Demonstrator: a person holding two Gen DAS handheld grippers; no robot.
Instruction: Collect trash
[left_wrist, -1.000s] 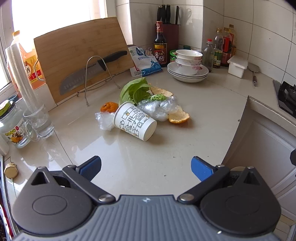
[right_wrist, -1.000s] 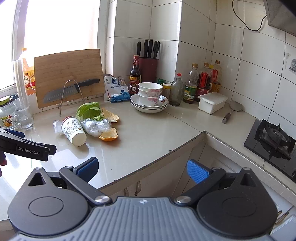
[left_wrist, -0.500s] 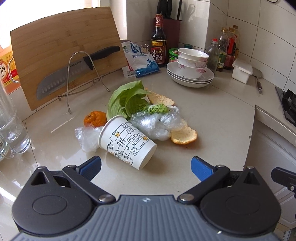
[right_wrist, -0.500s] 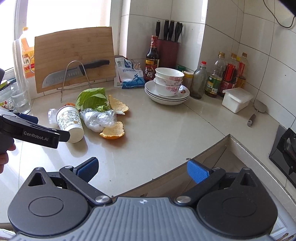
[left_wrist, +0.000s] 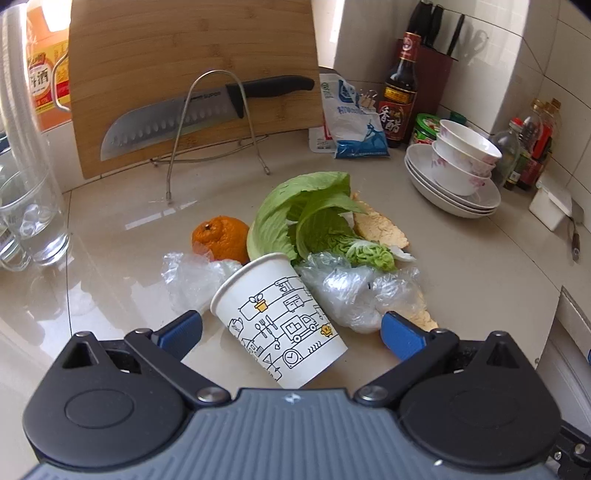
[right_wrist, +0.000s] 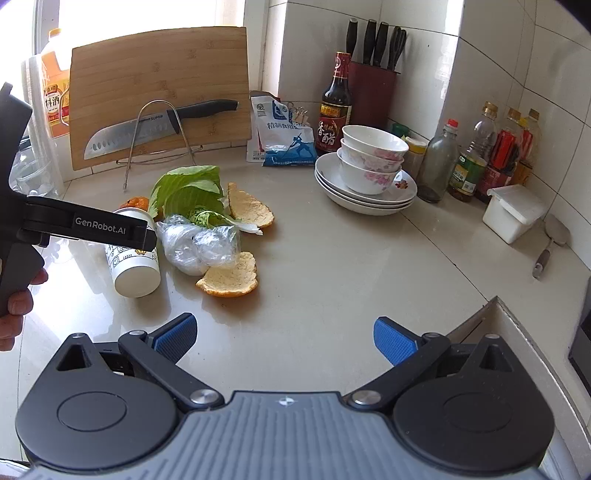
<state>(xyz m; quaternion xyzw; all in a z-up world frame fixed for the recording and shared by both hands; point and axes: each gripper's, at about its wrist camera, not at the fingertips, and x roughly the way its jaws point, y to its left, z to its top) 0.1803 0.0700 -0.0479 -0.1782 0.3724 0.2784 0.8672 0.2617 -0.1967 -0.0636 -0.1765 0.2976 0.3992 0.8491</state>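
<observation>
Trash pile sits mid-counter (right_wrist: 332, 266), in front of the board (left_wrist: 192, 74).

Cup (left_wrist: 280, 321): paper, printed with line drawings, lying on its side. Mouth faces the far left, base toward the left gripper (left_wrist: 291, 332). In the left view the cup lies between the two blue pads; whether either pad touches it cannot be told. Left jaws wide apart, gripping nothing. In the right view the left gripper's arm crosses in front of the cup's upper part.

Around the cup:
- Plastic wrap, left clump (left_wrist: 188, 273), touching the cup's rim side.
- Plastic wrap, right clump (left_wrist: 354, 291), crumpled, against the cup's right side.
- Orange (left_wrist: 220, 238), whole, just behind the left clump.
- Cabbage leaf (left_wrist: 295, 210), behind the cup, partly over the right clump; a shredded green piece (left_wrist: 369, 254) at its near edge.
- Peel, far piece (right_wrist: 249, 208), beside the leaf on the right.
- Peel, near piece (right_wrist: 231, 277), cupped, pith up, touching the right clump's near edge.

Right gripper (right_wrist: 284, 339): above bare counter, near the counter's edge, well apart from the pile. Jaws wide apart, empty.

Surroundings:
- Knife (left_wrist: 192, 114) on a wire rack (left_wrist: 214, 122), leaning against the board.
- Salt bag (left_wrist: 351, 122) and vinegar bottle (left_wrist: 400, 88) behind the pile, to the right.
- Bowls (right_wrist: 369, 158) stacked on plates (right_wrist: 369, 195), right of the bag.
- Glass (left_wrist: 33, 218) at far left.
- White box (right_wrist: 517, 212) and bottles (right_wrist: 480, 151) along the right wall.
</observation>
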